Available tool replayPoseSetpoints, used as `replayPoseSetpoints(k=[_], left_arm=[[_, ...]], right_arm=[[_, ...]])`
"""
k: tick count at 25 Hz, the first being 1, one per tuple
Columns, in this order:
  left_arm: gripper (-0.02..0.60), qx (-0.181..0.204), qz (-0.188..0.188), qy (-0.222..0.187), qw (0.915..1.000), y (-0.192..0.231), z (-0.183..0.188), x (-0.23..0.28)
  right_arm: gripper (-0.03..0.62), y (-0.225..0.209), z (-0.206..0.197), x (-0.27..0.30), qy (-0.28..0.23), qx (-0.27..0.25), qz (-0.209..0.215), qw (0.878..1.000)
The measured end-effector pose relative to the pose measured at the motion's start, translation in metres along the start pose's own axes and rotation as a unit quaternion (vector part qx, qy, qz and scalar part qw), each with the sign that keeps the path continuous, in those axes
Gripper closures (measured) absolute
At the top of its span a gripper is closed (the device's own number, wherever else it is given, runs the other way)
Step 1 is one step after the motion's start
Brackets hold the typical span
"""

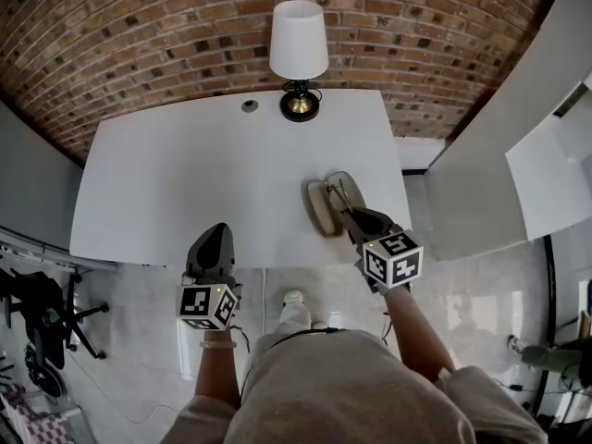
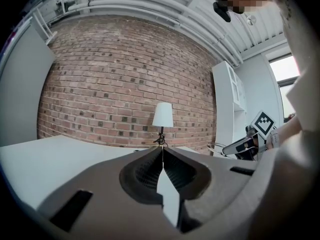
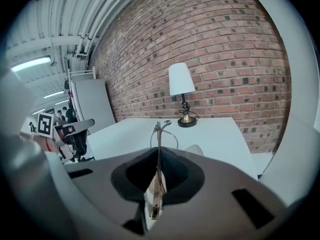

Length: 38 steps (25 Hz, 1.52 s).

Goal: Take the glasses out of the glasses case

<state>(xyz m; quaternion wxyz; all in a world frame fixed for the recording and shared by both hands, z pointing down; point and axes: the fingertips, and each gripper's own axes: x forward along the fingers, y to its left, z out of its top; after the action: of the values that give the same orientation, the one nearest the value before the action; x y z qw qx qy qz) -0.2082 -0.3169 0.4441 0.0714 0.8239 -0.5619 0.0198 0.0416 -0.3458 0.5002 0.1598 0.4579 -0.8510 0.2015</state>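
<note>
The glasses case (image 1: 320, 209) lies open on the white table (image 1: 185, 183), its two beige halves side by side near the front right edge. My right gripper (image 1: 349, 208) is shut on the thin wire-rimmed glasses (image 3: 159, 149), pinching one temple so the lens rim stands up past the jaws above the table. In the head view the glasses (image 1: 342, 191) hang just over the right half of the case. A bit of the case (image 3: 198, 149) shows beyond the jaws. My left gripper (image 1: 215, 234) hovers at the table's front edge, left of the case, shut with nothing in it (image 2: 161, 156).
A lamp (image 1: 298, 54) with a white shade stands at the table's far edge against a brick wall (image 1: 139, 26). A small round grommet (image 1: 250, 105) sits left of it. A white cabinet (image 1: 499, 146) flanks the table's right side; an office chair (image 1: 37, 313) is at the left.
</note>
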Motion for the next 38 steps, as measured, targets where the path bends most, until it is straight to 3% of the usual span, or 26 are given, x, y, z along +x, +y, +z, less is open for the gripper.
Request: replayPoseSetpoints(k=[23, 38], left_arm=[[0.575, 0.012, 0.022, -0.020, 0.9995, -0.025, 0.010, -0.039], [0.575, 0.020, 0.032, -0.032, 0.9988, -0.035, 0.018, -0.050]], right_arm=[[0.576, 0.015, 0.025, -0.052, -0.086, -0.039, 0.026, 0.995], [0.576, 0.006, 0.037, -0.083, -0.133, -0.052, 0.018, 0.990]])
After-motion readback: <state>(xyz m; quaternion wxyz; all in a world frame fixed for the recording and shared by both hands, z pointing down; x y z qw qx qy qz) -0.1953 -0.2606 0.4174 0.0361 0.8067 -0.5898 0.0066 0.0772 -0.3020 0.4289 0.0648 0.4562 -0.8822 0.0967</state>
